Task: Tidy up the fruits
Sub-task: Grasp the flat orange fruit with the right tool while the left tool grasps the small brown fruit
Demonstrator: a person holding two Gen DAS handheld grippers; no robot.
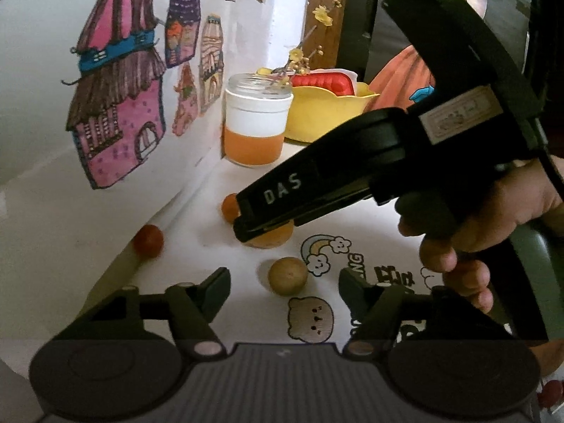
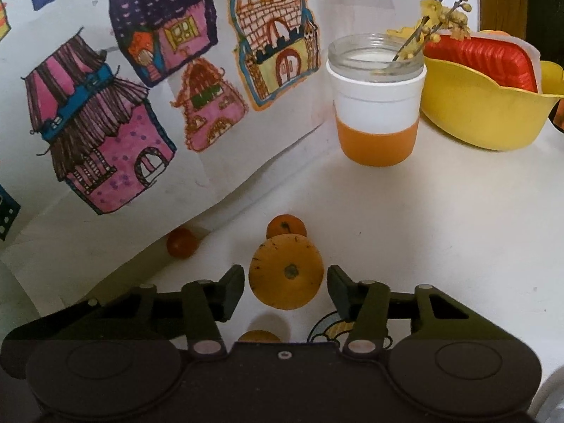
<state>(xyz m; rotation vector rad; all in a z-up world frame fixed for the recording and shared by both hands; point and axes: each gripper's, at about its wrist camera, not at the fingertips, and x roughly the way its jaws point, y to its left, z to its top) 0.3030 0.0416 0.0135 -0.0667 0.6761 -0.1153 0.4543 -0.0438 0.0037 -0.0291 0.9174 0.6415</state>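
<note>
The right gripper (image 2: 285, 290) is straddling the large orange (image 2: 286, 276) with fingers spread; behind the orange, the jar (image 2: 376, 105) is standing. The left gripper (image 1: 283, 287) is hovering wide open.

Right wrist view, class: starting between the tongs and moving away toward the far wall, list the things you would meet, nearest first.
Large orange fruit between the open right tongs → small orange fruit just behind it → glass jar with an orange base → yellow bowl holding a red item.
</note>
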